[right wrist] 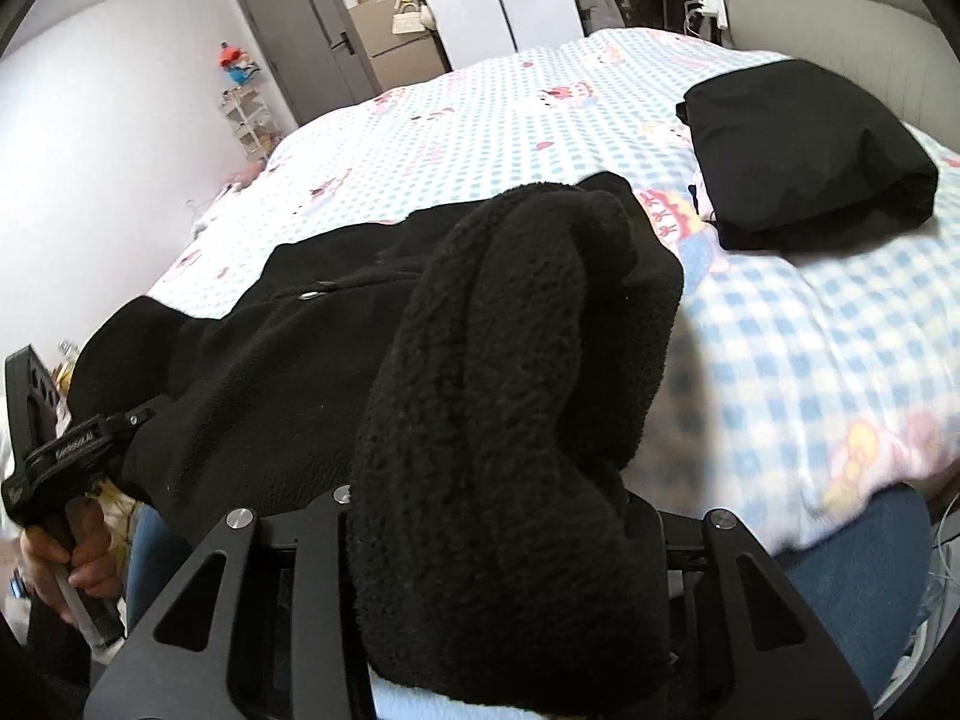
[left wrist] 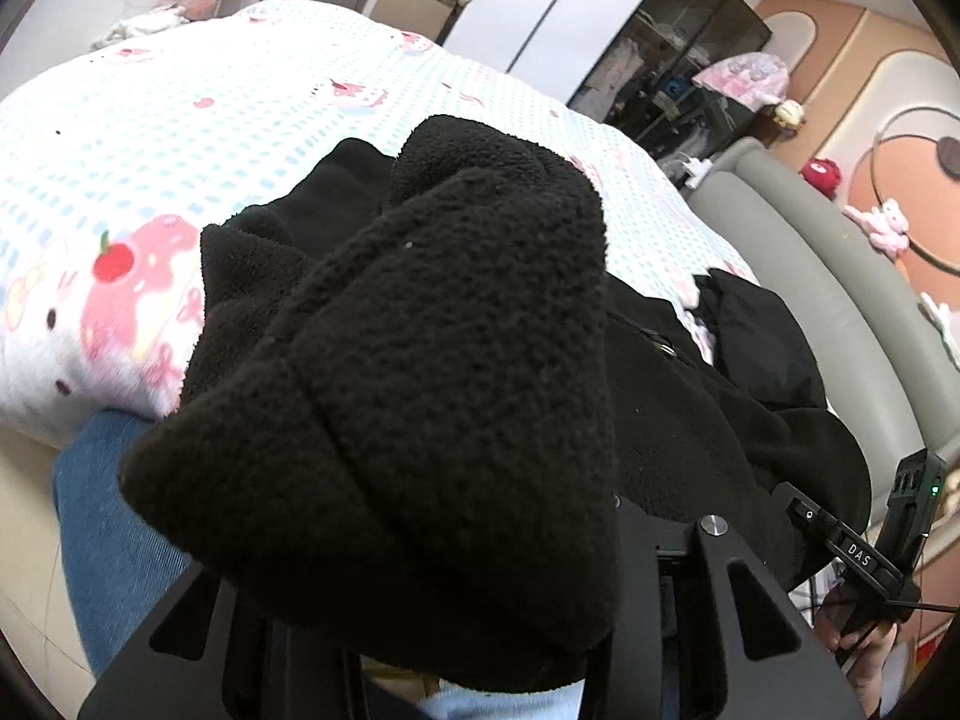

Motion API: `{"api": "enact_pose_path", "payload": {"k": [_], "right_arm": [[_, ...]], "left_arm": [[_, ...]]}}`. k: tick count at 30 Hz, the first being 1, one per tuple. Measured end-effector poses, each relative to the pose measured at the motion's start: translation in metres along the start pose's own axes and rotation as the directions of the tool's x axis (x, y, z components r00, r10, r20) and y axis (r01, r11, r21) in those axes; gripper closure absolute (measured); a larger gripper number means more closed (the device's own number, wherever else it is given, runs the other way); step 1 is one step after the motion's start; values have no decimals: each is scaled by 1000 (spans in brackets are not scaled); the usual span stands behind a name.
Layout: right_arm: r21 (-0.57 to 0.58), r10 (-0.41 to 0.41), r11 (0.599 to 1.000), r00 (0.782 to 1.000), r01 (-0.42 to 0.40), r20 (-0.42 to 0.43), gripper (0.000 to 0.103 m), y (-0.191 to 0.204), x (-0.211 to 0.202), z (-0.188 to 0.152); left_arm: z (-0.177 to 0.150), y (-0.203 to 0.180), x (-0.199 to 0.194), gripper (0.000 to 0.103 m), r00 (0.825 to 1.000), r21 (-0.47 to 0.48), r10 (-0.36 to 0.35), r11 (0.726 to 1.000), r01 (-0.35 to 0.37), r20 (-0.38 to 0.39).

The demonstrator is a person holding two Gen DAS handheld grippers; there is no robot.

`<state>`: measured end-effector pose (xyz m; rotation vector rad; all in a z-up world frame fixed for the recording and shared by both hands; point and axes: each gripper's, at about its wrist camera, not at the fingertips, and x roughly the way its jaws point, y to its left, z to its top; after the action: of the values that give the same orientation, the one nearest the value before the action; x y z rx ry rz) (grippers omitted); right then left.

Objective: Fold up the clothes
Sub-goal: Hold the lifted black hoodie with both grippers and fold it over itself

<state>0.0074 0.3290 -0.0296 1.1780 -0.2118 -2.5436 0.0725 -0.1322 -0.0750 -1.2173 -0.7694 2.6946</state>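
Both your grippers, left (left wrist: 420,630) and right (right wrist: 498,612), pinch bunched edges of the black fleece jacket (right wrist: 252,372), raised over the bed (right wrist: 480,120); fingertips apparently buried. One folded black garment (right wrist: 804,156) lies near the headboard. Jacket unfinished.

Thick black fleece garment (left wrist: 432,372) fills frame centre, bunched fold draped over left tongs (left wrist: 420,630) at bottom edge; tong tips hidden under fabric. Garment's remainder trails right across bed with blue-checked, pink-cartoon cover (left wrist: 198,120), upper left. Blue denim leg (left wrist: 102,528) lower left. Right tongs (left wrist: 864,546) lower right, person's hand (left wrist: 864,654) on handle. Grey padded headboard (left wrist: 840,294) right.
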Motion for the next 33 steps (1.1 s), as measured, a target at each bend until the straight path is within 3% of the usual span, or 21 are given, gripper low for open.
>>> {"api": "enact_pose_path", "payload": {"k": [7,15,27,33], "right_arm": [[66,56,997,987,-46,-150,62,-15,33,-19],[36,94,995,986,-90,-134,59,-14,24,-15],[30,158,987,984,-157,-77,54,-15,8,4],[28,203,979,976,-201,-78,53,-17,5,19]], "left_arm": [[-8,13,10,64,996,-15,-9,1000,7,-92],[3,7,5,58,986,5,-43,999,44,-163],[21,-17,-8,56,990,51,-59,996,66,-130],[32,-12,-9,50,984,20,-121,992,125,-131]]}}
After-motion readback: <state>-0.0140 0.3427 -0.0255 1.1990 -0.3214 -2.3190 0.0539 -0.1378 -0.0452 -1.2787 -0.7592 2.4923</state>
